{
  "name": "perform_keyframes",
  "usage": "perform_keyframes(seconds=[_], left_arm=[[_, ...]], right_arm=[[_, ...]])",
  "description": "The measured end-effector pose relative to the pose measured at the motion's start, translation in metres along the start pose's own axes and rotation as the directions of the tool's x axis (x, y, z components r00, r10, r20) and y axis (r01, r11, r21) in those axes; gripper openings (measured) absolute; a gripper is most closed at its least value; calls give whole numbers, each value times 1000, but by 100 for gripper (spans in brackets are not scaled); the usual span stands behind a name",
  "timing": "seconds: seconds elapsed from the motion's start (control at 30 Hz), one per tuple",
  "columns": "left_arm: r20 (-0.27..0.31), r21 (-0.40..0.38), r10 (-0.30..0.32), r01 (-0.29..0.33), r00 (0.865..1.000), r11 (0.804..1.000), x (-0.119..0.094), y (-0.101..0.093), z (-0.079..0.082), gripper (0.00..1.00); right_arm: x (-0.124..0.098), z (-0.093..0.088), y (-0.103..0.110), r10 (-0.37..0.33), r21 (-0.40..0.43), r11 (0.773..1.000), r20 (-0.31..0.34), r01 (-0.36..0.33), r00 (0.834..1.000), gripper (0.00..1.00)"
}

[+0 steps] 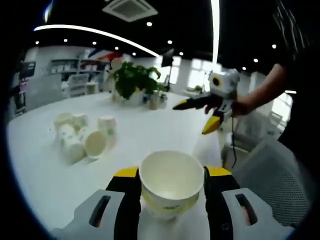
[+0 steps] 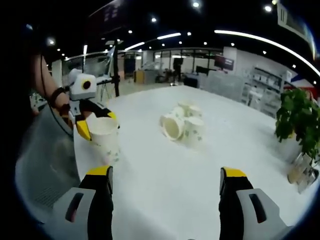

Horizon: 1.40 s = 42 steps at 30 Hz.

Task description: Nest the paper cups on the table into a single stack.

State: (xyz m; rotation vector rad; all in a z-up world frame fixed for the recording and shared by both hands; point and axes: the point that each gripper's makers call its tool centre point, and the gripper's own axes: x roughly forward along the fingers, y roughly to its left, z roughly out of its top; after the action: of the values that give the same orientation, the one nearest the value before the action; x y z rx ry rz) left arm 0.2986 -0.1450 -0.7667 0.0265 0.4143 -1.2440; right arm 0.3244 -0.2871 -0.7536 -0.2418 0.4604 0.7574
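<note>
In the left gripper view, the left gripper (image 1: 171,192) had its two yellow-tipped jaws closed against the sides of a paper cup (image 1: 171,183), which stood upright with its open mouth toward the camera at about 6 o'clock. A cluster of loose cups (image 1: 85,136) sat on the white table (image 1: 150,135) at roughly 9 o'clock, some upright and at least one lying on its side with its mouth showing. The right gripper (image 1: 205,116) hung in the air at about 2 o'clock, well apart from the held cup, in a person's hand (image 1: 239,106); its yellow jaws stood spread with nothing between them. A potted plant (image 1: 134,80) stood at the far side of the table near 12 o'clock.

In the right gripper view, the right gripper (image 2: 166,180) had its jaws wide apart, rising at 7 and 5 o'clock with bare table (image 2: 165,200) between them. The left gripper (image 2: 95,122) appeared at about 10 o'clock, clamped on the paper cup (image 2: 104,137), which was just above or on the table near its edge; contact could not be told. The loose cups (image 2: 182,125) lay near the centre, toward 12 o'clock, well apart from the held cup. The potted plant (image 2: 299,117) stood at 3 o'clock
</note>
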Motion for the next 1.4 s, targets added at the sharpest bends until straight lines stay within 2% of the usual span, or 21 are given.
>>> perform_keyframes(seconds=[0.27, 0.7, 0.8, 0.93, 1.1, 1.3, 1.4], left_arm=[[-1, -8, 11, -11, 1000, 1000, -3, 1, -1, 54], [18, -36, 29, -28, 999, 999, -6, 6, 1, 53], [44, -42, 40, -38, 998, 998, -10, 10, 9, 54], [87, -29, 74, -71, 994, 997, -20, 18, 28, 57], [108, -4, 104, -104, 989, 995, -30, 27, 41, 62], [126, 38, 152, -158, 980, 987, -46, 38, 57, 73], [130, 48, 164, -171, 978, 984, -54, 42, 60, 77]], right_arm=[[3, 4, 3, 9, 2, 1000, 2, -9, 1000, 86], [4, 6, 3, 15, 2, 1000, 2, -15, 1000, 86], [4, 4, 1, 12, 4, 1000, -4, -12, 1000, 86], [4, 5, 1, 9, 7, 1000, -4, -9, 1000, 86], [7, 6, -2, 6, 9, 1000, 4, -6, 1000, 86], [8, 10, -2, 5, 8, 1000, 9, -5, 1000, 86], [9, 13, -1, 3, 8, 1000, 17, -4, 1000, 86]])
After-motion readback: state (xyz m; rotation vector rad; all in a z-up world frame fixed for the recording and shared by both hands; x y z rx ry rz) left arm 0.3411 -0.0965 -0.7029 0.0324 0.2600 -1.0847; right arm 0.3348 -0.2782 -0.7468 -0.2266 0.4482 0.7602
